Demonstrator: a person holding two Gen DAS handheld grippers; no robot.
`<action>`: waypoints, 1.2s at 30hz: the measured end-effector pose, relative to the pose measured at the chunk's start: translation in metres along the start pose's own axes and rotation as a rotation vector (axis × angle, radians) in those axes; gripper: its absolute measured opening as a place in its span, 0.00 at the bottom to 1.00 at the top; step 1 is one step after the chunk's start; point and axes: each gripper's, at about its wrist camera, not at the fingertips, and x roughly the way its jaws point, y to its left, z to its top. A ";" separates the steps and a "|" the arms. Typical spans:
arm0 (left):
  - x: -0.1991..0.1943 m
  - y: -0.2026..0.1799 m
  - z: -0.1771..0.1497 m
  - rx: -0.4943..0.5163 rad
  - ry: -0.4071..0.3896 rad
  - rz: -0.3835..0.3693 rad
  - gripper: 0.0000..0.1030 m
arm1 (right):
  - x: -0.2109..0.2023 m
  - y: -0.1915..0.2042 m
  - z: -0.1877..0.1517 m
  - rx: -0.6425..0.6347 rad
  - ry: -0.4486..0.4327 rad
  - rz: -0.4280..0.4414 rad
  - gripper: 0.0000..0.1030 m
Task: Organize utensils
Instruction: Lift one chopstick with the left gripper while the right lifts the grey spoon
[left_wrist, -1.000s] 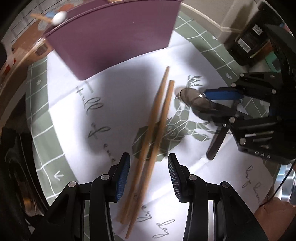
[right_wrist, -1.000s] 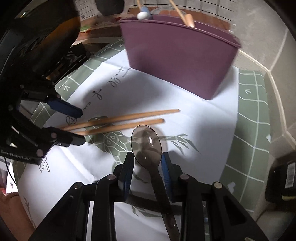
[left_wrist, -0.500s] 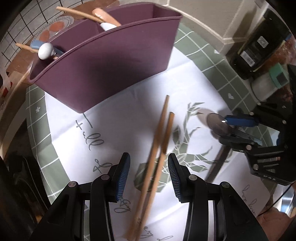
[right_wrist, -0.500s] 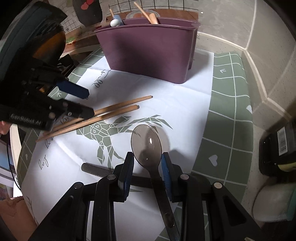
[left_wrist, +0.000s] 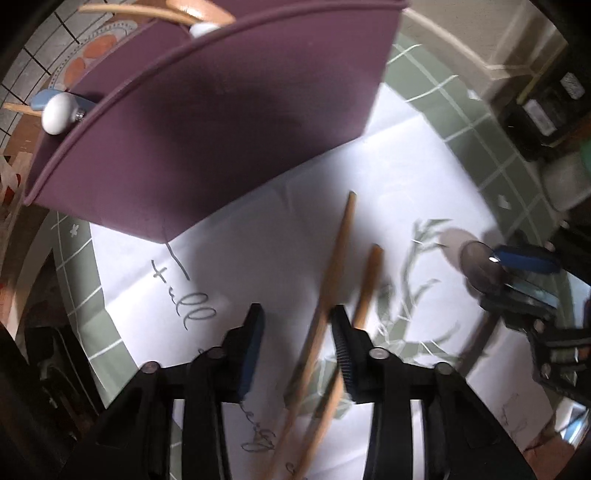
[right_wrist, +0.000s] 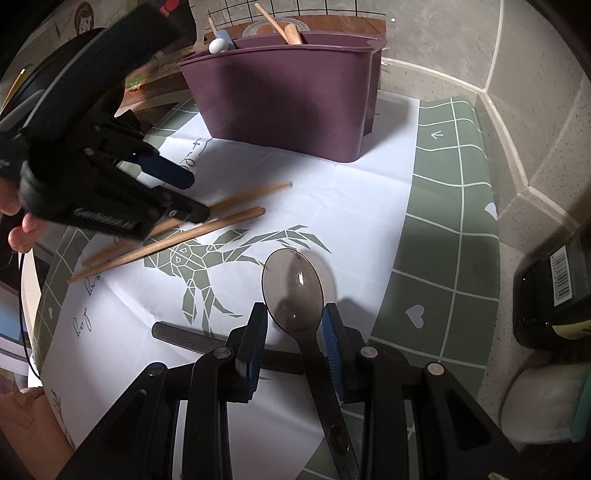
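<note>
Spoon (right_wrist: 293, 291): smoky translucent plastic, bowl forward, dark handle running back between the fingers of the right gripper (right_wrist: 293, 325); fingers narrow, closed on the neck just behind the bowl, spoon apparently lifted off the white mat (right_wrist: 332, 206), casting a shadow on it. Chopsticks (left_wrist: 332, 280): two plain wooden sticks lying side by side on the mat, tips toward the bin (right_wrist: 284, 107). Left gripper (left_wrist: 295, 332) is over them with fingers wide; one stick runs between the fingers, the other passes at or under the right finger, contact unclear because of motion blur. Judged step: pick-up phase, spoon already in hand, chopsticks not yet gripped. Next move for the left likely calls for centring over both sticks and closing so both are caught; risk that only one is taken or that they scissor apart. For the right, carry the spoon to the bin and drop it in upright. Bin: purple, divided, standing on the mat's far edge, already holding wooden utensils and a white-knobbed one. A second dark flat utensil (right_wrist: 184, 334) lies on the mat under the right gripper.
</note>
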 end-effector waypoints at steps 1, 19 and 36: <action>0.000 0.002 0.003 -0.017 -0.006 -0.008 0.32 | 0.000 0.000 0.000 0.001 0.000 0.001 0.28; -0.066 0.032 -0.062 -0.345 -0.352 -0.122 0.07 | 0.001 0.011 0.019 -0.051 0.001 0.001 0.51; -0.115 0.035 -0.143 -0.453 -0.544 -0.073 0.06 | -0.015 0.053 0.032 -0.113 -0.033 -0.064 0.29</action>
